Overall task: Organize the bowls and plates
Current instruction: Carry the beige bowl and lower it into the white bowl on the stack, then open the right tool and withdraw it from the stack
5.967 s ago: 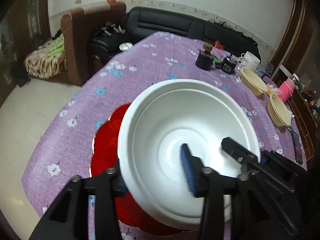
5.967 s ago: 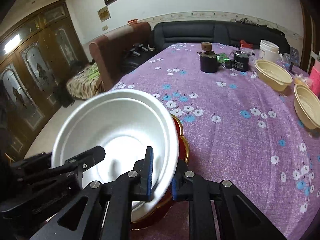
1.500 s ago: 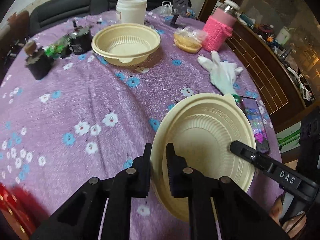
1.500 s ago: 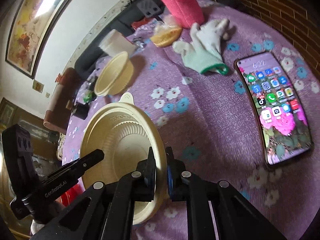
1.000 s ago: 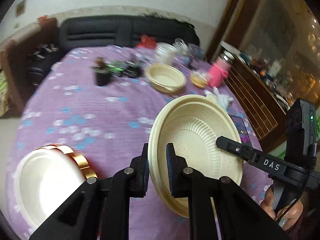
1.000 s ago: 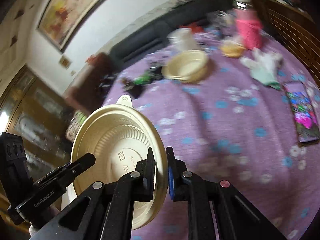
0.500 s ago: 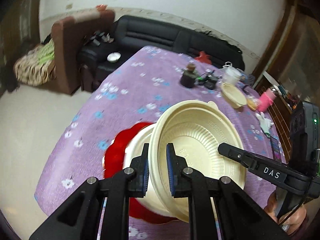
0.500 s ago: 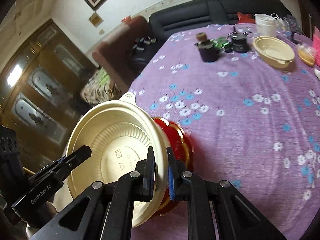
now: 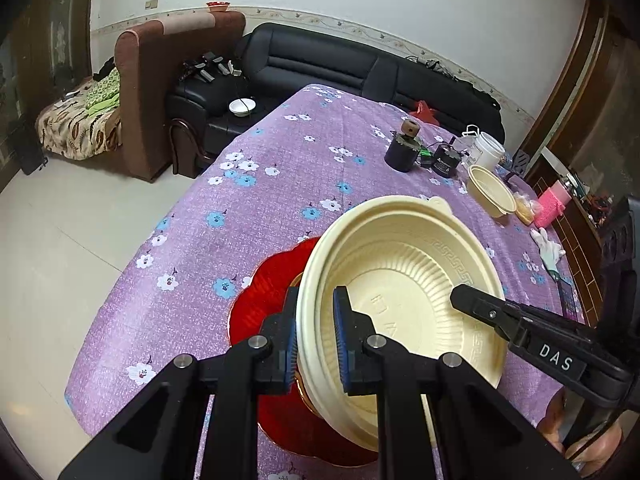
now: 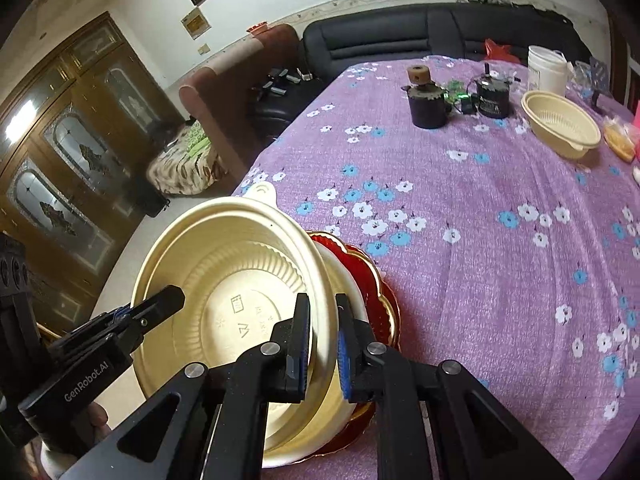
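A cream plastic bowl (image 9: 404,280) sits nested in a white bowl (image 10: 348,296) on a red gold-rimmed plate (image 9: 260,300) at the near edge of the purple table. My left gripper (image 9: 316,340) straddles the cream bowl's left rim, jaws slightly apart. My right gripper (image 10: 322,340) straddles its right rim, jaws also slightly apart. The cream bowl shows in the right wrist view (image 10: 224,296). A second cream bowl (image 10: 560,124) stands at the far right.
A dark pot (image 10: 428,104), a black device (image 10: 494,98) and a white tub (image 10: 546,66) stand at the far end. A pink cup (image 9: 554,200) and a white glove (image 9: 550,246) lie at the right. Floor lies beyond the table's left edge.
Both grippers carried the cream bowl from the far right of the table over to the red plate and lowered it into the white bowl. The jaws have widened slightly.
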`<state>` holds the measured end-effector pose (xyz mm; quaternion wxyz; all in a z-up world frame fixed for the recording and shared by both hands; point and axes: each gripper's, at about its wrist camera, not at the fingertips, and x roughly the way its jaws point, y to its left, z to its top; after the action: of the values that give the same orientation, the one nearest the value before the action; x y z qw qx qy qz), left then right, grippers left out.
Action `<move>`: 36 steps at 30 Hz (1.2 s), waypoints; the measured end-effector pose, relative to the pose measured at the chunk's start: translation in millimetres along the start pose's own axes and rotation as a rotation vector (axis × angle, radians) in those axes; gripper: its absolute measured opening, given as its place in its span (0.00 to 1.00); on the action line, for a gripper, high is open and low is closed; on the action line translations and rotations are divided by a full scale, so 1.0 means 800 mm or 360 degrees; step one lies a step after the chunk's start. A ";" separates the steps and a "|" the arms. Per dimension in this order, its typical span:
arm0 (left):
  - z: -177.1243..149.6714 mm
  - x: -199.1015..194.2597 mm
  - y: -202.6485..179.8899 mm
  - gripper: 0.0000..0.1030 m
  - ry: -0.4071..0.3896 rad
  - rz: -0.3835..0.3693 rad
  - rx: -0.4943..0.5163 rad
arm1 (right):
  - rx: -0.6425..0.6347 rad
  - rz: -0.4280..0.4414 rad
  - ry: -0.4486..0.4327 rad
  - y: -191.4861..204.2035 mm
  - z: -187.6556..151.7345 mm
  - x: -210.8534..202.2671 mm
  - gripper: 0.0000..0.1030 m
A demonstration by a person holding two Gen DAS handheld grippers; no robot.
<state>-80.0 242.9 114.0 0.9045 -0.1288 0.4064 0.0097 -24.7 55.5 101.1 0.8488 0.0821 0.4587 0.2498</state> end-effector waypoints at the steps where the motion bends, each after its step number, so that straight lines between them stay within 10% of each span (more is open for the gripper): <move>1: 0.000 0.001 0.001 0.14 0.0000 0.0001 -0.0005 | -0.0020 -0.0014 -0.0009 0.002 0.000 0.001 0.14; 12: 0.001 -0.022 -0.005 0.44 -0.0138 0.0066 0.0031 | -0.0403 -0.0217 -0.0257 0.046 -0.018 -0.015 0.54; 36: -0.028 -0.091 -0.093 0.71 -0.0537 0.0403 0.0386 | -0.0216 -0.0184 -0.0408 -0.018 -0.033 -0.080 0.59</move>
<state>-135.8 171.7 170.0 0.9600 0.0363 0.2608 0.0955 -70.1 9.2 128.2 0.9170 0.0292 0.3327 0.2183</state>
